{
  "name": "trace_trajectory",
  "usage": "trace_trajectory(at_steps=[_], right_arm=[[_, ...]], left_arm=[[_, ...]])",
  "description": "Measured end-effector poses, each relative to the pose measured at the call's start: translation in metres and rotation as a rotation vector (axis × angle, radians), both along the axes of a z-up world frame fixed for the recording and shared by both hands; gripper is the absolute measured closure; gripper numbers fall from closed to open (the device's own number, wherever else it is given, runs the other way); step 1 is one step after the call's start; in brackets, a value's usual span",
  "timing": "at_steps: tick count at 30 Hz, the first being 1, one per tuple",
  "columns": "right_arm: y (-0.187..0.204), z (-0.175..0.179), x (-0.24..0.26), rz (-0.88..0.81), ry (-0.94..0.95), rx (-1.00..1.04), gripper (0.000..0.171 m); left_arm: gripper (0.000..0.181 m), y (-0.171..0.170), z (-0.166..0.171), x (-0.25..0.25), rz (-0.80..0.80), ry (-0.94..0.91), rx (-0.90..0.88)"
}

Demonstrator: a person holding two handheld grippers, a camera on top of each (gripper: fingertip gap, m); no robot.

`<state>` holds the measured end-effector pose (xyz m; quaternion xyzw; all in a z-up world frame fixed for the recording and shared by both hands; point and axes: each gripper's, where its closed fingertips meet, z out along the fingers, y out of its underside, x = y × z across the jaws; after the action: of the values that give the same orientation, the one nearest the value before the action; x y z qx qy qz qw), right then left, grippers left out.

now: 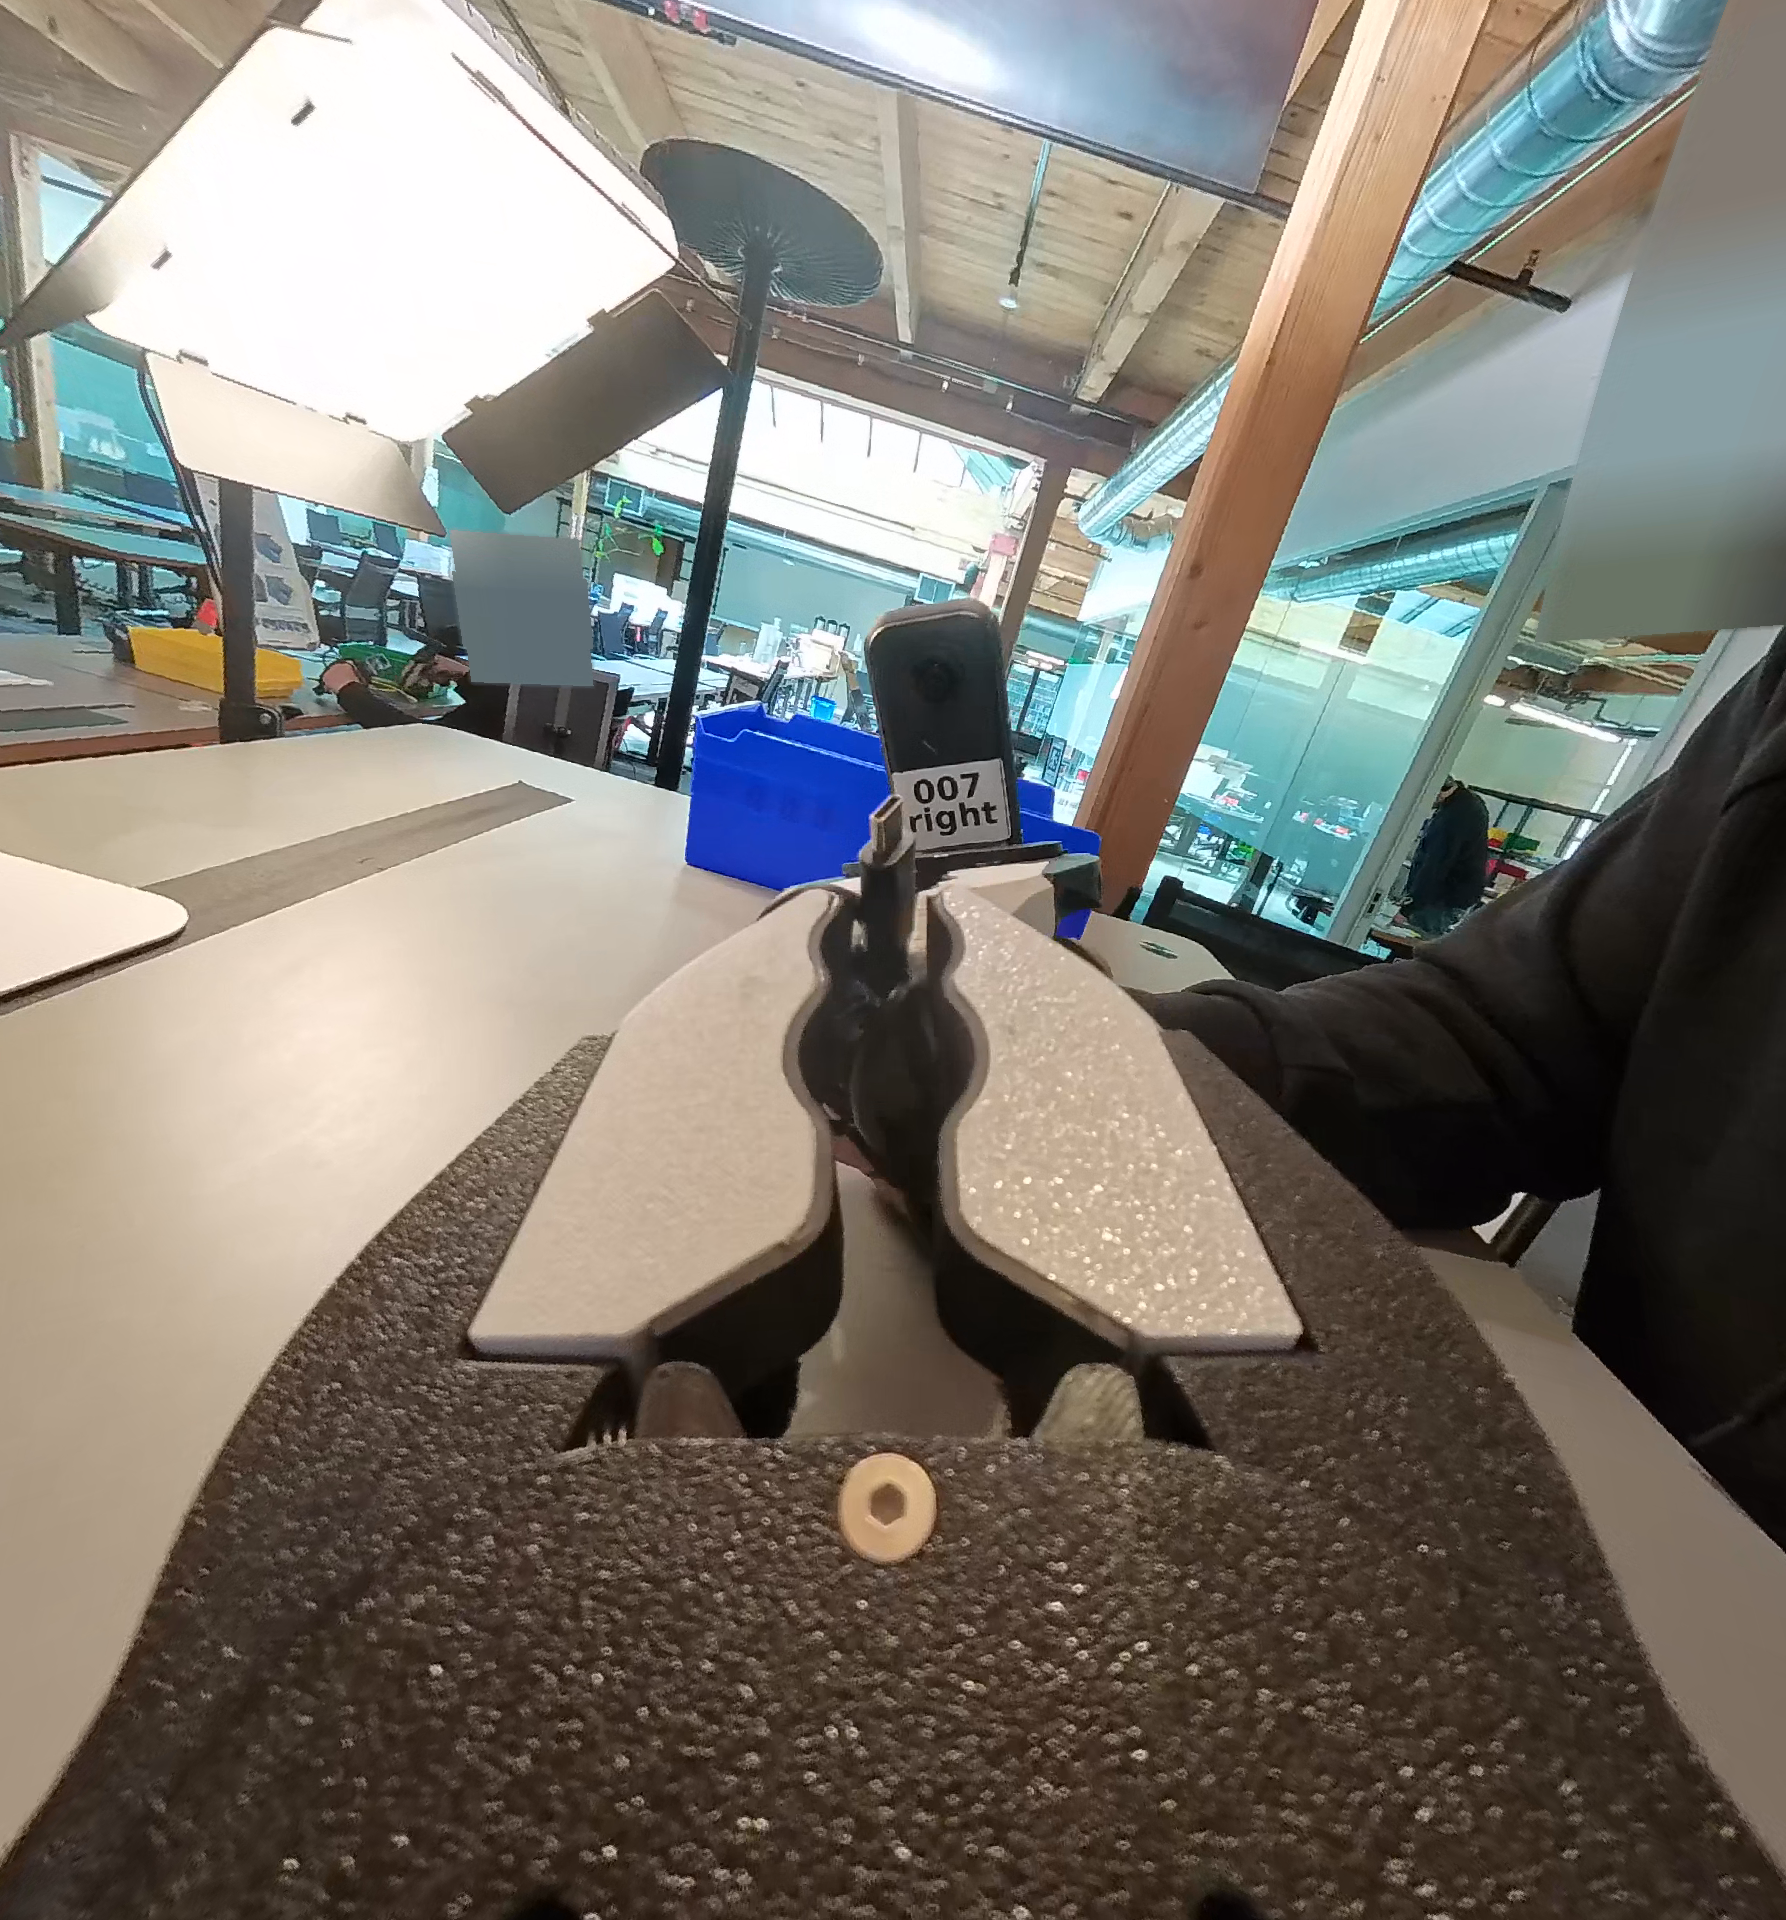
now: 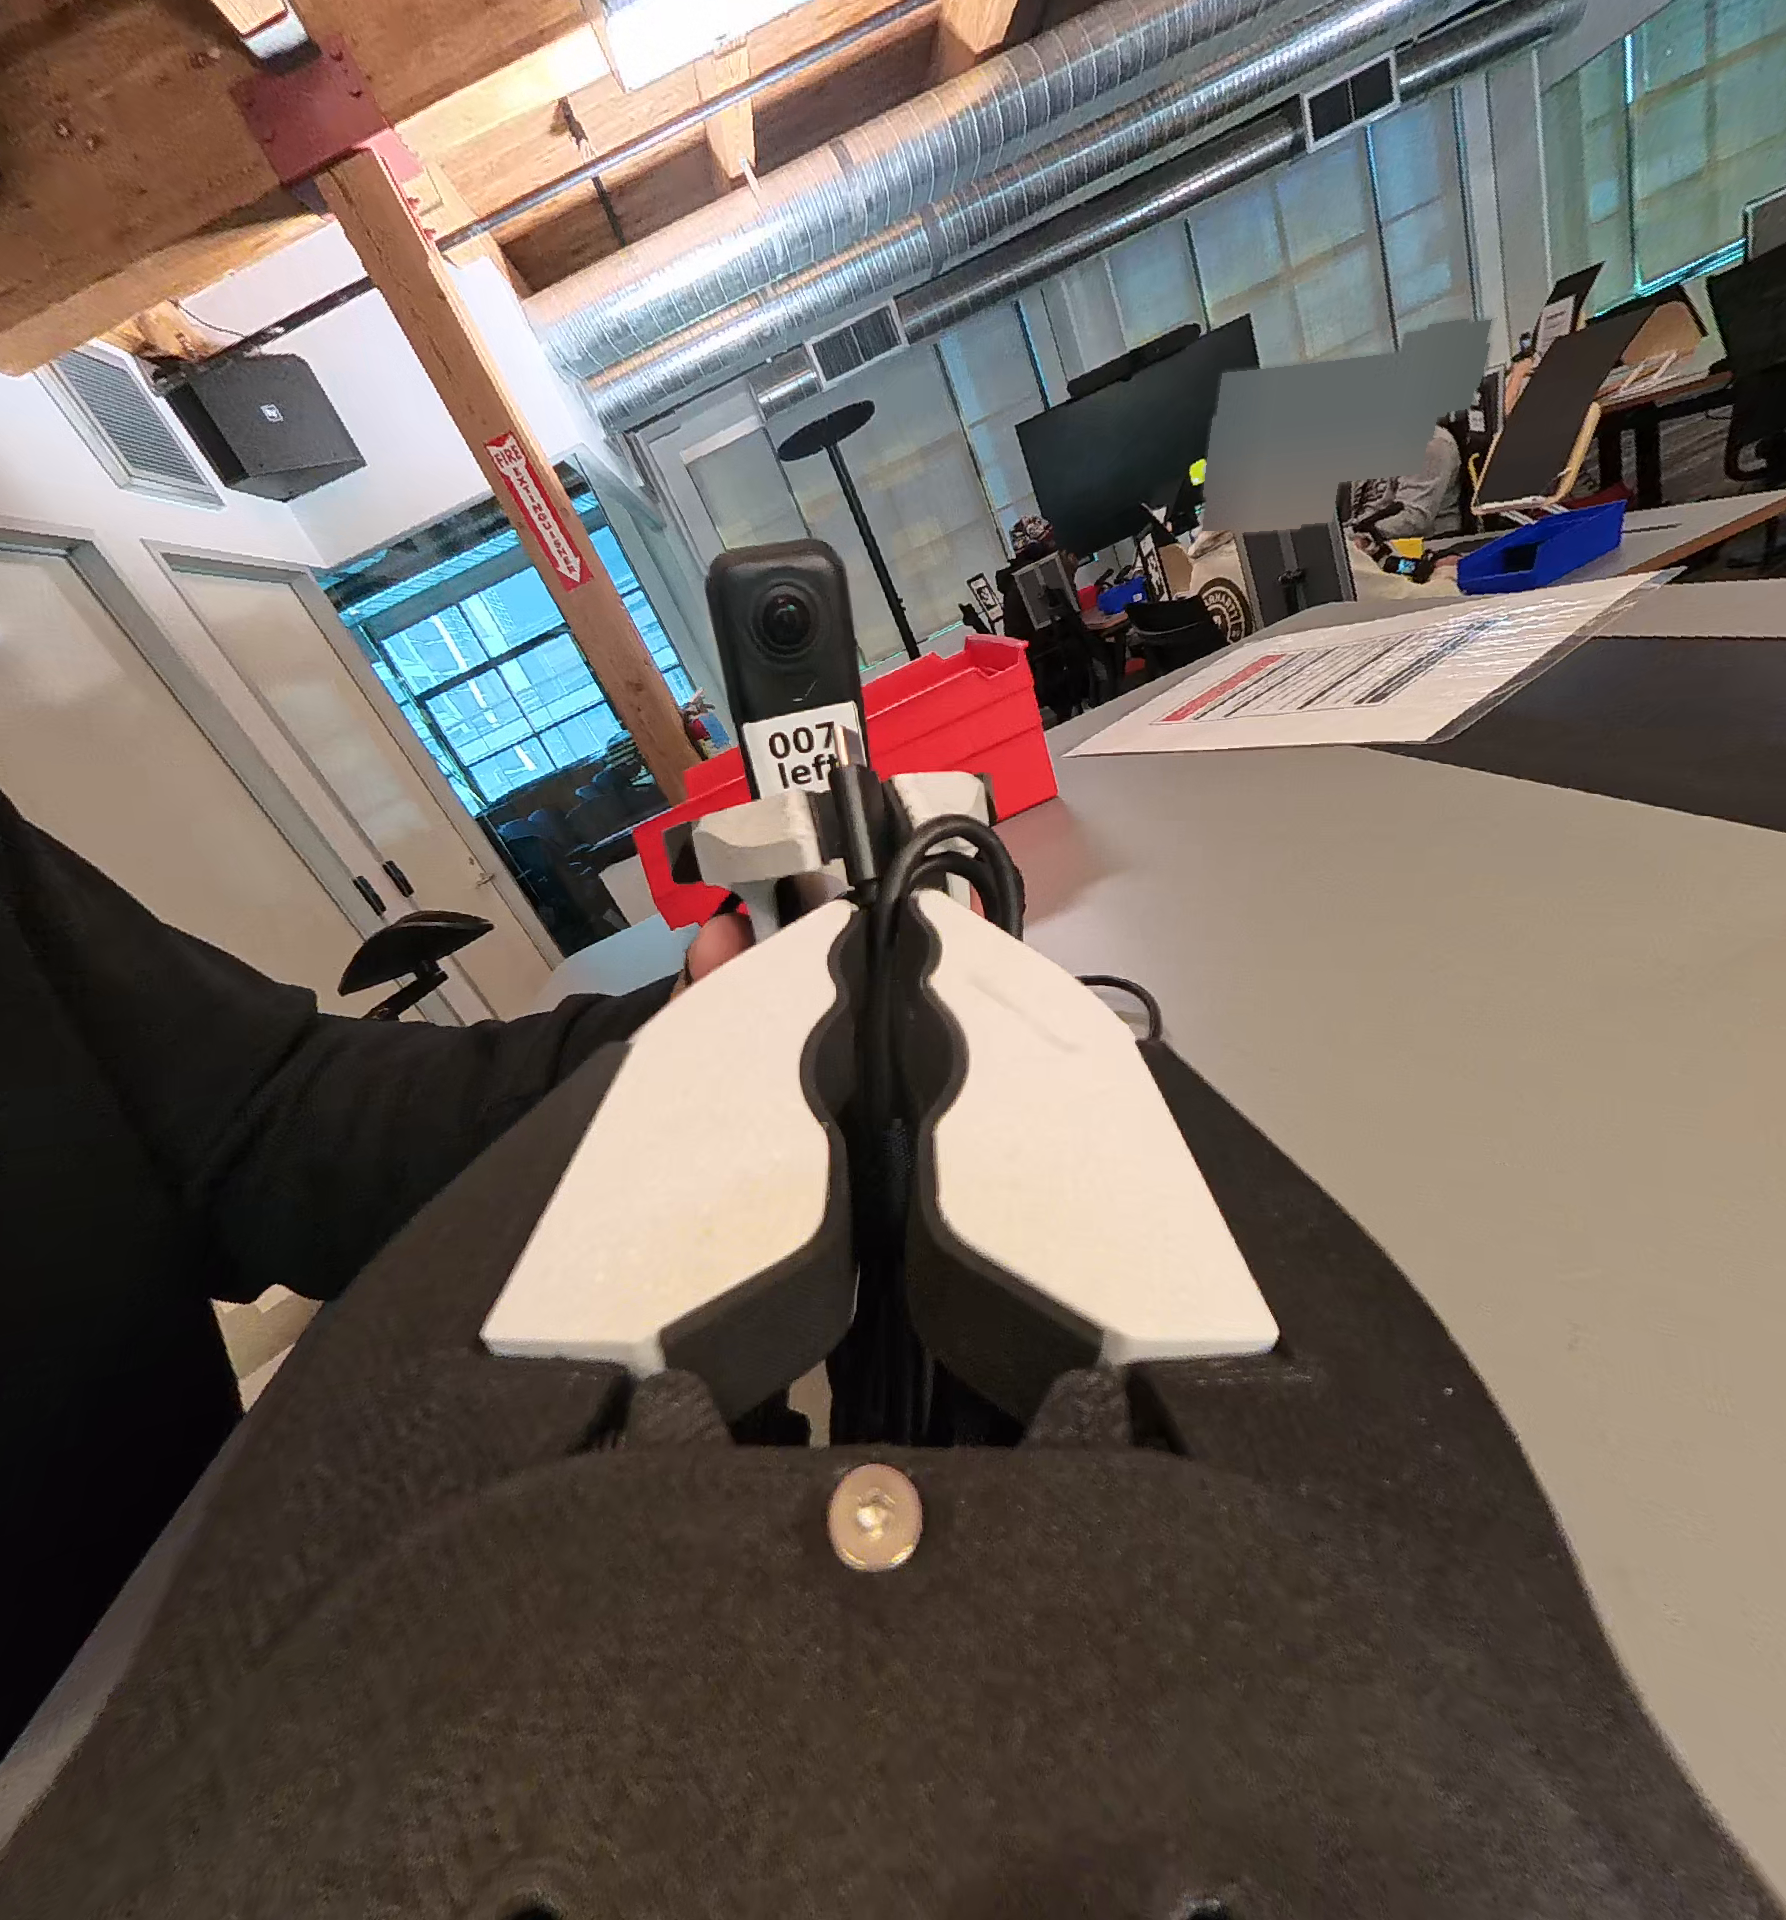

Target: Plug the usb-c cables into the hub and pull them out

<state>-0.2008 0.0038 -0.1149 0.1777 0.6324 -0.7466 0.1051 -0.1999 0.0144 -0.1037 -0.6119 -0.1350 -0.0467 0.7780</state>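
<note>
Black cable, left view: a usb-c cable (image 1: 884,940) sat clamped in the left gripper (image 1: 881,914), plug up, above the grey counter (image 1: 245,1039).
Behind: blue bin (image 1: 764,800).
Right view: right gripper (image 2: 884,925) fingers (image 2: 733,1122) clenched on a second cable (image 2: 873,862), plug upward.
Behind: red bin (image 2: 951,717).
Hub: unseen.

The left gripper (image 1: 884,925) is showing a grainy, matt dark body and pale speckled fingers (image 1: 1065,1122), clamping a glossy black cable (image 1: 884,883) with a bare metal plug. The table (image 1: 245,1091) is looking smooth and matt (grey laminate, apparently), the blue bin (image 1: 764,810) shiny plastic.
</note>
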Motion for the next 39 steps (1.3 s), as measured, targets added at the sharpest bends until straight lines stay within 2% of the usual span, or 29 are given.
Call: trace_trajectory(at_steps=[10, 19, 29, 35, 39], right_arm=[[-0.002, -0.002, 0.003, 0.025, -0.016, 0.008, 0.166], [-0.008, -0.007, 0.005, 0.023, 0.005, 0.057, 0.166], [-0.006, 0.007, 0.034, 0.234, -0.005, -0.055, 0.166], [-0.006, 0.006, 0.032, 0.228, -0.018, -0.055, 0.167], [-0.009, 0.000, 0.015, 0.116, -0.052, -0.012, 0.165]], left_arm=[[0.171, 0.003, -0.002, 0.000, 0.030, 0.033, -0.036], [0.172, -0.004, -0.007, 0.003, -0.017, 0.045, -0.087], [0.172, -0.003, 0.008, 0.033, -0.198, 0.087, 0.037], [0.173, -0.003, 0.006, 0.030, -0.146, 0.149, -0.008], [0.174, -0.007, 0.000, 0.013, -0.010, 0.184, -0.109]])
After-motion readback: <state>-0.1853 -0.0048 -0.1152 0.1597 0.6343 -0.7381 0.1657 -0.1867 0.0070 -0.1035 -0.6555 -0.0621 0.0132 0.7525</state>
